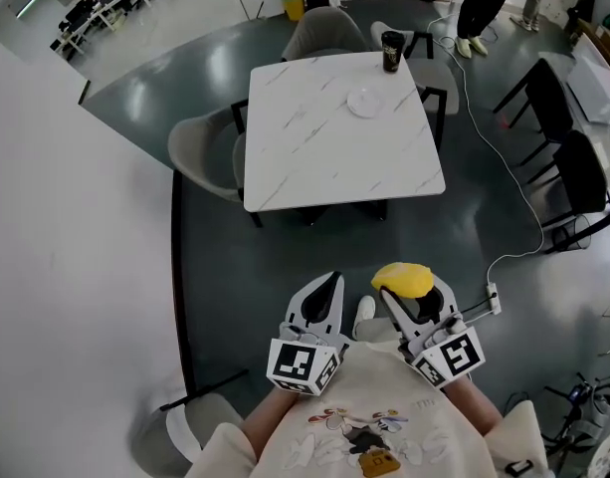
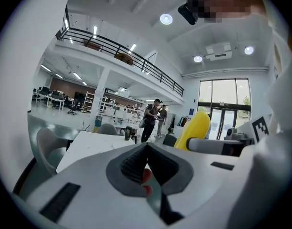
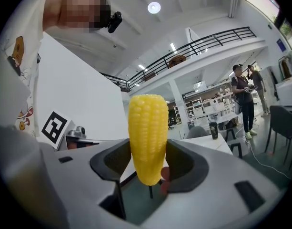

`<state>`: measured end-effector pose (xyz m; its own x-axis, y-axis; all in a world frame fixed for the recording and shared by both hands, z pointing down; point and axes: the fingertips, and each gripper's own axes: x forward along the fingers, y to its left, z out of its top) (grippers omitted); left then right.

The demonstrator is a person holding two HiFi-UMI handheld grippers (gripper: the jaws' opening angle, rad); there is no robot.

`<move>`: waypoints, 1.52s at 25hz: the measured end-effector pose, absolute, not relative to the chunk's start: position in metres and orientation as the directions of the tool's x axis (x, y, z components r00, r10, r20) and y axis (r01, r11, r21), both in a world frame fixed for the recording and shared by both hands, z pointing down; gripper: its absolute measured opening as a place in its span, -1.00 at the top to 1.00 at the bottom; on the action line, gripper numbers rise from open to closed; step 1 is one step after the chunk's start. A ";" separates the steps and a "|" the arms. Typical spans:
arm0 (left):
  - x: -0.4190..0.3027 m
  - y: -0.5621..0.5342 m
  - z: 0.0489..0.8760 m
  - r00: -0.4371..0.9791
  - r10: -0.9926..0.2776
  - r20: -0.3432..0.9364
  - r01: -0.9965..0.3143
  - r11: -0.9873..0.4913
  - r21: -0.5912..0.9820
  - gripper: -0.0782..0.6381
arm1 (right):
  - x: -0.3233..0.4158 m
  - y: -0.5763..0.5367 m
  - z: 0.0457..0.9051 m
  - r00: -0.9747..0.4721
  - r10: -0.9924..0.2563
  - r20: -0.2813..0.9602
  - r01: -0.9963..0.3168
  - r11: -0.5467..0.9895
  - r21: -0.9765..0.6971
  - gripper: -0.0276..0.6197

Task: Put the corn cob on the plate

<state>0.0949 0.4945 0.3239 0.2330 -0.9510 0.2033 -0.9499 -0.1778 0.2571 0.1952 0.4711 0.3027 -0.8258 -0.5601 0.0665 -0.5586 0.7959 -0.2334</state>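
Note:
A yellow corn cob stands upright between the jaws of my right gripper, which is shut on it. From above, the corn cob shows at the tip of the right gripper, held close to the person's chest, well short of the table. My left gripper is beside it with its jaws closed together and nothing in them; the left gripper view also catches the corn cob to its right. A small white plate lies on the white marble table, toward its far right.
A dark cup stands at the table's far right corner. Grey chairs surround the table, with black chairs to the right. A white cable runs across the dark floor. People stand in the background.

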 end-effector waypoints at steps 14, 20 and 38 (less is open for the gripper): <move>0.084 0.386 0.338 0.266 -0.930 0.256 -0.941 -0.193 0.277 0.79 | 0.181 0.356 0.314 -0.810 -0.579 0.093 -0.581 0.772 -0.259 0.20; 0.056 0.300 0.335 0.309 -0.919 0.244 -0.928 -0.234 0.290 0.79 | 0.154 0.277 0.311 -0.781 -0.616 0.103 -0.620 0.747 -0.239 0.20; -0.028 0.123 0.313 0.453 -0.856 0.248 -0.876 -0.375 0.303 0.79 | 0.072 0.109 0.297 -0.662 -0.737 0.137 -0.745 0.626 -0.232 0.20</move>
